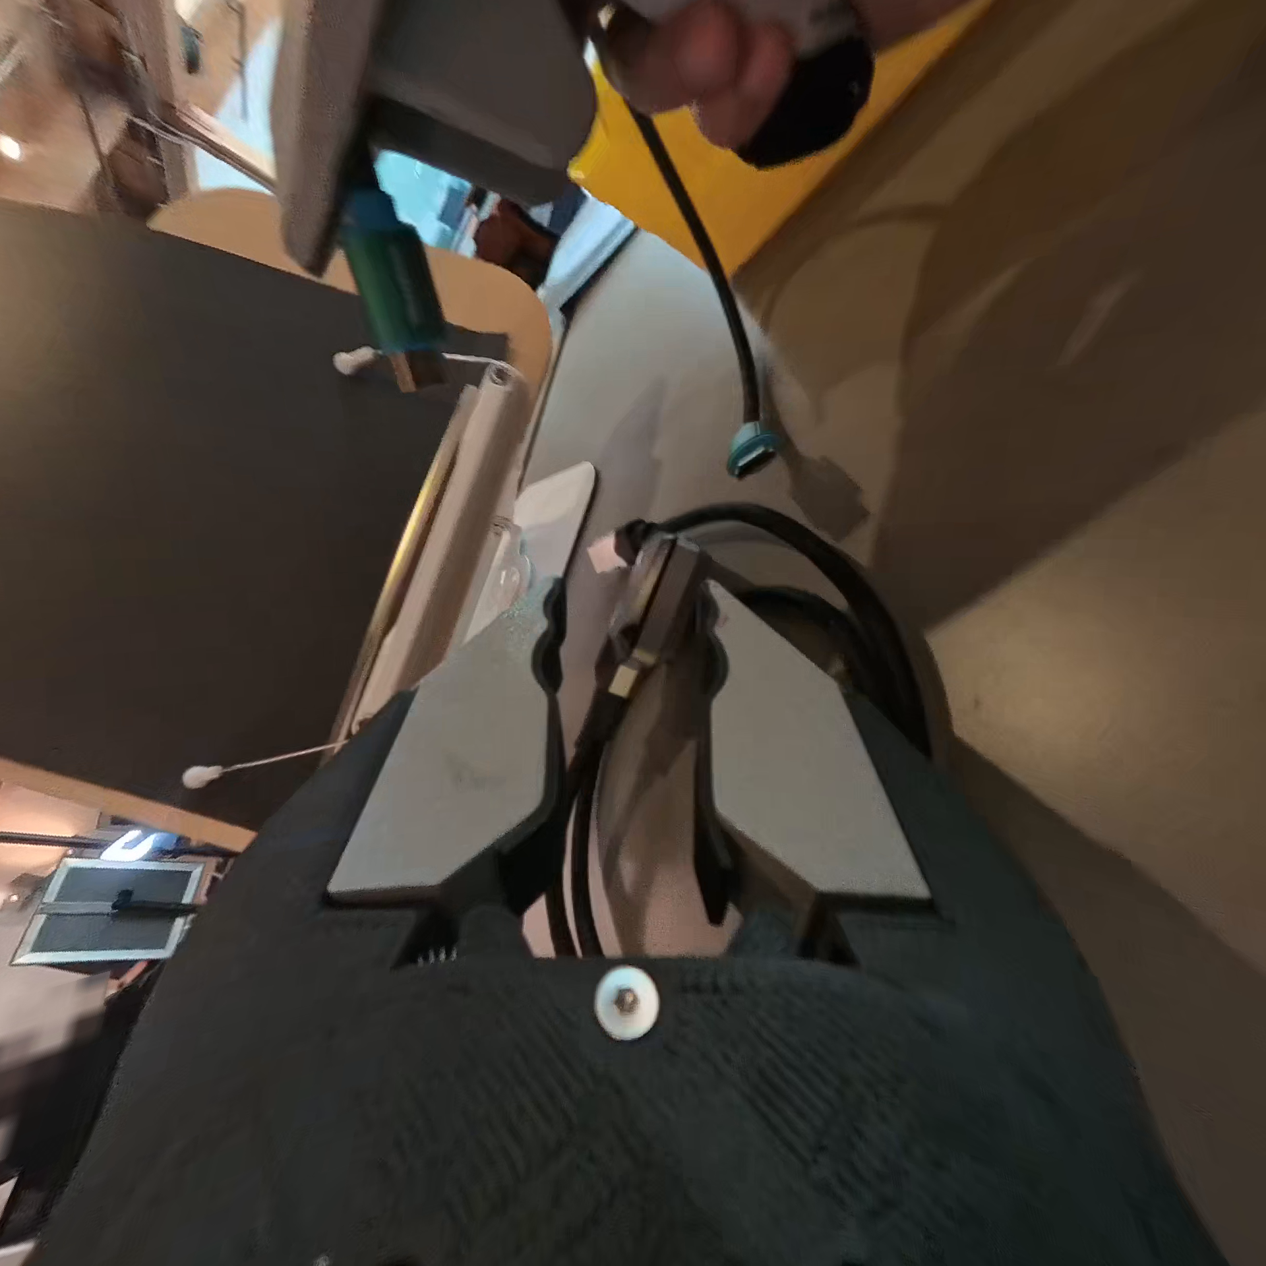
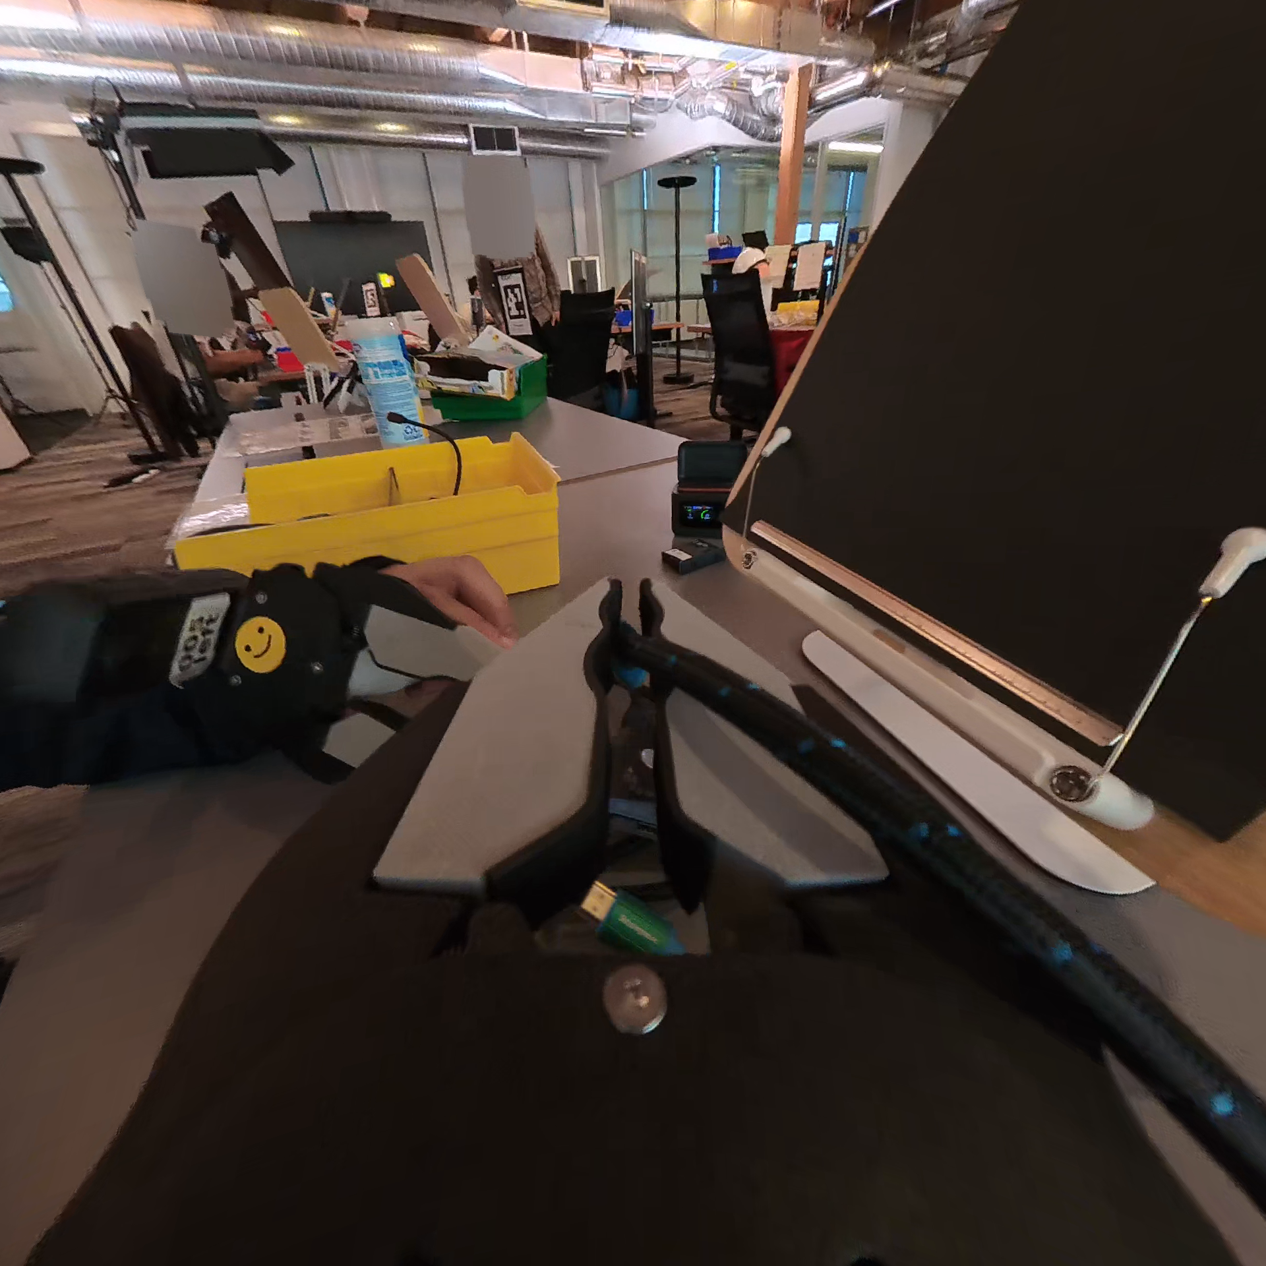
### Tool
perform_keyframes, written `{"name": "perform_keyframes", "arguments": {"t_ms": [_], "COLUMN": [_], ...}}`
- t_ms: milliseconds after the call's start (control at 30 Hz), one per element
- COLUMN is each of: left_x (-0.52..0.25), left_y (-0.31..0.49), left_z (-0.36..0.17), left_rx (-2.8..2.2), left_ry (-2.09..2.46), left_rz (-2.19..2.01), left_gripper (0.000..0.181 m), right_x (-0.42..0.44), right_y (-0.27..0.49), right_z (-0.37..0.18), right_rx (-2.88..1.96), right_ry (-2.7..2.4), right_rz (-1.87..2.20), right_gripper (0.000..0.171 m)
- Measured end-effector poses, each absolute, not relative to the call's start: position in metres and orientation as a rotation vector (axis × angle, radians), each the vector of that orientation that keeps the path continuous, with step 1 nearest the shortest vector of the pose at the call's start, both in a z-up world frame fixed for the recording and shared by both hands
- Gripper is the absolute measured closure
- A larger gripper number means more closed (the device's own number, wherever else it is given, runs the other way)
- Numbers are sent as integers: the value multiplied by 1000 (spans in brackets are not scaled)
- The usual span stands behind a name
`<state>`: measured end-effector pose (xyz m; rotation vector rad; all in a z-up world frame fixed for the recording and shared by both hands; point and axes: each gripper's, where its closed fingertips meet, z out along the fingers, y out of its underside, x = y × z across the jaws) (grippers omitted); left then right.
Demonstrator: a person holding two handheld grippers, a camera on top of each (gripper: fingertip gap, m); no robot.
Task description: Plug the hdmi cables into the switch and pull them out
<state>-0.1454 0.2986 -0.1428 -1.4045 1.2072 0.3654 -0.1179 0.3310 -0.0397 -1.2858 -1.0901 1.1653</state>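
- left wrist view, rolled sideways and blurred: the left gripper (image 1: 634, 616) has its two fingers spread a little, and between their tips sits a small dark hdmi switch (image 1: 654, 603), turned edge-on.
- the right-hand finger touches the switch; whether the other one does, i cannot tell, so the grip itself stays uncertain.
- a gold-tipped plug (image 1: 625, 678) sits at the near end of the switch, with its black cable (image 1: 582, 808) running back between the fingers toward the camera.
- more black cables (image 1: 856, 616) loop out from the far side of the switch and curve behind the right-hand finger.
- further off, a teal-collared plug (image 1: 752, 449) hangs free on a thin black lead above the grey table (image 1: 637, 383).
- at the top of that view, the right gripper (image 1: 383, 274) shows from outside with a green hdmi plug (image 1: 401, 288) sticking out of it, metal end exposed.
- right wrist view: the right gripper (image 2: 630, 596) is clenched on a braided black cable with blue flecks (image 2: 890, 822), fingertips nearly meeting.
- the green plug (image 2: 627, 921) lies low between the finger bases, apart from the switch.
- a yellow bin (image 2: 411, 514) stands on the table beyond, and a black board on a white stand (image 2: 1027, 342) leans at the right.
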Motion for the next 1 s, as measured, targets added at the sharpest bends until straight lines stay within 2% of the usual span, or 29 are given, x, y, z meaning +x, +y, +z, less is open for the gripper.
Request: {"name": "perform_keyframes", "arguments": {"t_ms": [200, 333, 733, 867, 933, 1000], "left_x": [-153, -153, -173, -170, -171, -170], "left_y": [319, 327, 316, 308, 308, 303], "left_z": [-156, -164, -137, -163, -158, -150], "left_rx": [-1447, -1460, -1419, -1500, -1524, -1576], "left_ry": [1198, 1203, 1103, 1249, 1202, 1150], "left_rz": [532, 575, 302, 327, 307, 190], "left_gripper": [145, 158, 161, 159, 159, 144], "right_x": [-128, -134, -135, -134, -133, -132], "right_y": [327, 323, 328, 326, 323, 318], "right_z": [-52, -56, -65, -63, -61, -57], "right_rx": [-1325, -1338, -1384, -1371, -1356, -1329], "right_ry": [-1127, -1136, -1116, -1119, -1125, -1138], "right_rz": [1194, 1232, 1330, 1376, 1411, 1445], "right_gripper": [170, 170, 169, 169, 170, 170]}}
